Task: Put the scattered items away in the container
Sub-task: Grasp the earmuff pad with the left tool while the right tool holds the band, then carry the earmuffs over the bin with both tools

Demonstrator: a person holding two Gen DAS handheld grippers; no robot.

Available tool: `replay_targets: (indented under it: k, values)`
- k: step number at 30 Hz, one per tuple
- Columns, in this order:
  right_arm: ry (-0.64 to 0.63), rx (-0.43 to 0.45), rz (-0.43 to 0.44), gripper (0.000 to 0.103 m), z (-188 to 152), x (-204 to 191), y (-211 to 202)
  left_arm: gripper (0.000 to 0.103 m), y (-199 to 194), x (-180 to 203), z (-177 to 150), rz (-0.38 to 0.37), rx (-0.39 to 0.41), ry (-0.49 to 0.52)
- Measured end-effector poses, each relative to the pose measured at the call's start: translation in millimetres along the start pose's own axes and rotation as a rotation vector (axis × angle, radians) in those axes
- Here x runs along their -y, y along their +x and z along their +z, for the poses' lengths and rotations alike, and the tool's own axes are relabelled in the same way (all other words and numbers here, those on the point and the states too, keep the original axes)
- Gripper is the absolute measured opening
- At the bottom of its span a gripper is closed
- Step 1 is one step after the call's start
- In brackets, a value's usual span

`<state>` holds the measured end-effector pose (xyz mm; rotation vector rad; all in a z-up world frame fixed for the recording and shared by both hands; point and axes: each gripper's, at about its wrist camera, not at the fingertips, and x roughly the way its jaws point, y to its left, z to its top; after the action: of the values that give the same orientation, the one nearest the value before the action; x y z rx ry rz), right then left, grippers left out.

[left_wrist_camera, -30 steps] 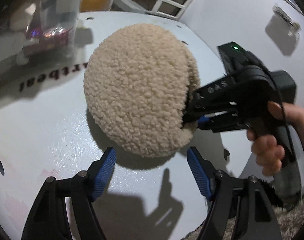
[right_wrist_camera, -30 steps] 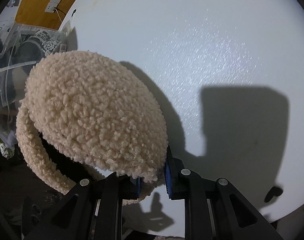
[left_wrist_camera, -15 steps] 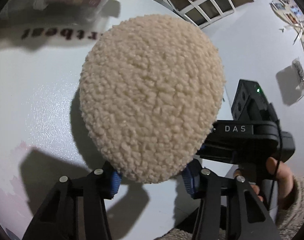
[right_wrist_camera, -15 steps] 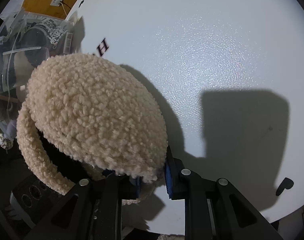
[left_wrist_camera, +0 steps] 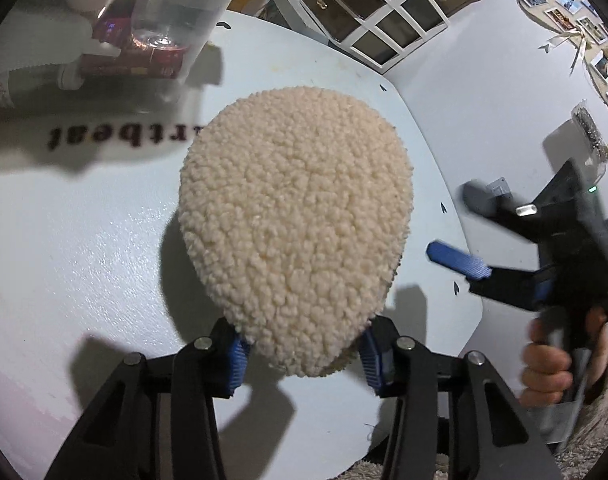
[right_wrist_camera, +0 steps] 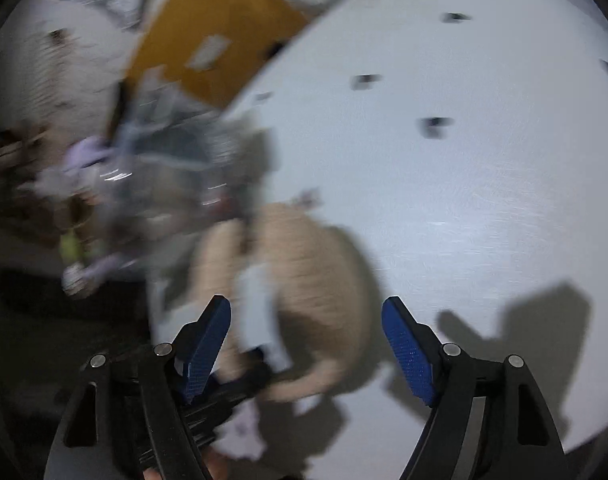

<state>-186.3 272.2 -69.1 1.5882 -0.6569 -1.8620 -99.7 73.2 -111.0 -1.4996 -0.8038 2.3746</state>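
Far to the left of the left gripper (left_wrist_camera: 302, 354), and ahead of it, stands the clear container (left_wrist_camera: 160, 28) at the back edge of the white desk (left_wrist_camera: 84, 260), with a red packet and a tube showing through its wall. That is the direction the coming move has to take: forward and leftward from where this gripper now sits.

Between its blue pads, the left gripper pinches the near, narrow end of the fluffy cream earmuff (left_wrist_camera: 296, 216). The muff's long axis runs straight away from the gripper, its broad end leading toward the printed lettering on the desk and casting a shadow there, so it seems lifted clear rather than resting.

To the right, the right gripper (left_wrist_camera: 458, 259) is off the earmuff altogether, with a clear gap between its nearest pad and the fleece. Its own blurred view shows its jaws opening, spread wide with nothing pressed between them, the earmuff lying below and beyond.

Judging from this, the left hand alone carries the item and is nearer the container.
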Motion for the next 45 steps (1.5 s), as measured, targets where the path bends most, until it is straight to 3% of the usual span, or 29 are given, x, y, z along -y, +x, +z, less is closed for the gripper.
replay_targets:
  k: [3, 6, 9, 13, 16, 22, 26, 33, 36, 38, 40, 45]
  values:
    - [-0.047, -0.082, 0.033, 0.059, -6, -3, 4, 0.046, 0, -3, -1, 0.002, -0.002, 0.013]
    - [-0.033, -0.184, 0.075, 0.055, -13, -2, 23, 0.046, 1, -3, -1, 0.011, -0.010, 0.038]
    - [-0.004, -0.236, 0.138, 0.021, -16, -4, 41, 0.046, 0, -6, -3, 0.030, -0.014, 0.043]
    - [0.040, -0.230, 0.207, 0.019, -16, -10, 33, 0.052, -14, -15, 0, 0.006, 0.043, -0.010]
    - [0.165, -0.219, 0.291, 0.018, -12, -5, 32, 0.058, -34, -16, 3, -0.031, 0.113, -0.016]
    - [0.382, -0.199, 0.427, 0.018, -9, 4, 29, 0.058, -58, 1, 4, -0.023, 0.186, 0.084]
    - [0.397, -0.166, 0.464, 0.018, -4, -1, 12, 0.072, -63, 18, -1, -0.005, 0.197, 0.187]
    - [0.402, -0.110, 0.544, 0.017, 0, -17, -17, 0.073, -57, 35, -3, -0.010, 0.190, 0.275]
    - [0.441, -0.110, 0.607, 0.017, -4, -26, -19, 0.073, -60, 49, -2, -0.021, 0.244, 0.333]
    - [0.444, -0.103, 0.616, 0.017, -4, -32, -21, 0.063, -66, 59, -2, -0.030, 0.292, 0.389]
    - [0.445, -0.098, 0.623, 0.017, -2, -36, -23, 0.036, -73, 67, -2, -0.044, 0.308, 0.447]
    - [0.480, -0.079, 0.644, 0.017, 3, -40, -26, 0.025, -90, 81, -2, -0.034, 0.304, 0.574]
